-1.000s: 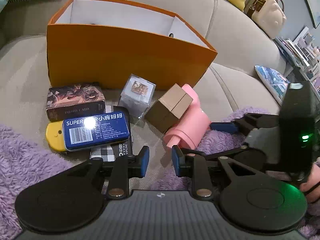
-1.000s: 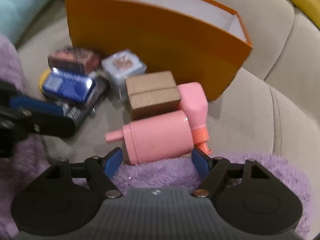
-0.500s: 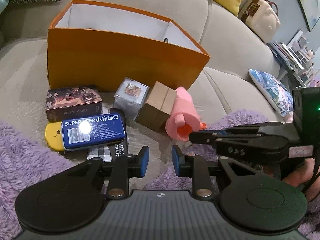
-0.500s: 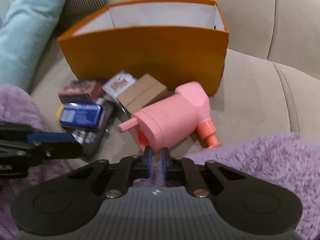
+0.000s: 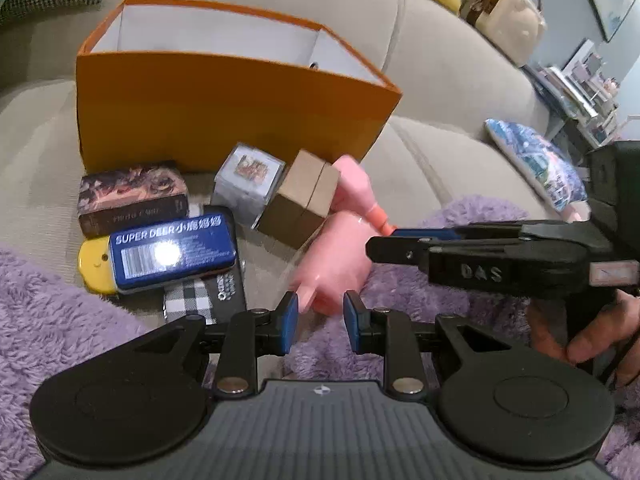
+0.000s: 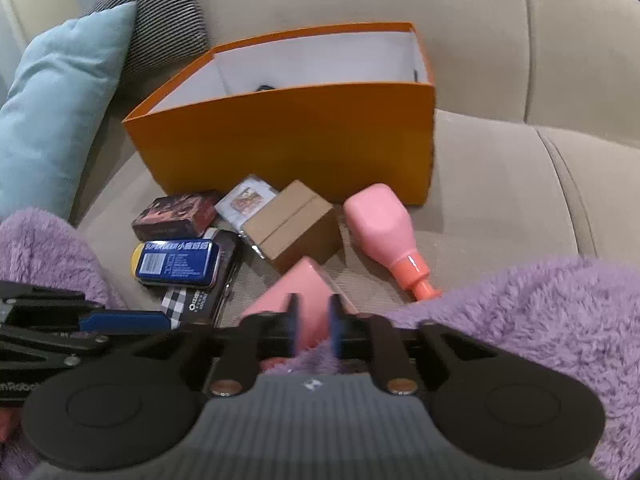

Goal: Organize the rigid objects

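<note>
Since half a second ago the pink canister [image 6: 280, 292] has come away from the pink bottle [image 6: 380, 220] it lay against and now sits tipped, close in front of both claws. The right claw [image 6: 313, 320] is drawn nearly closed, its blue pads pinching the near edge of that canister. The picture is blurred there, but the canister fills the narrow gap.

From the left wrist, the left claw [image 5: 318, 322] stands partly open and holds nothing. The canister's small spout points into its gap without touching the pads. The right claw's fingers [image 5: 384, 240] reach in from the side, across the canister's far end.

Just behind the canister sits a brown carton [image 6: 296, 224], and the pink bottle lies beside it with its coral cap pointing at the purple blanket [image 6: 520, 320]. A clear cube [image 6: 248, 200] leans on the carton's far side. Further left, a blue tin [image 6: 178, 262] rests on a black checked pack [image 6: 192, 304] and a yellow case [image 5: 92, 264], with a dark card box [image 6: 176, 214] behind.

An open orange box [image 6: 300, 136] stands behind the whole cluster on the beige sofa [image 6: 500, 160], its tall front wall between the things and its white inside. A pale blue pillow [image 6: 52, 112] leans at the far left.
</note>
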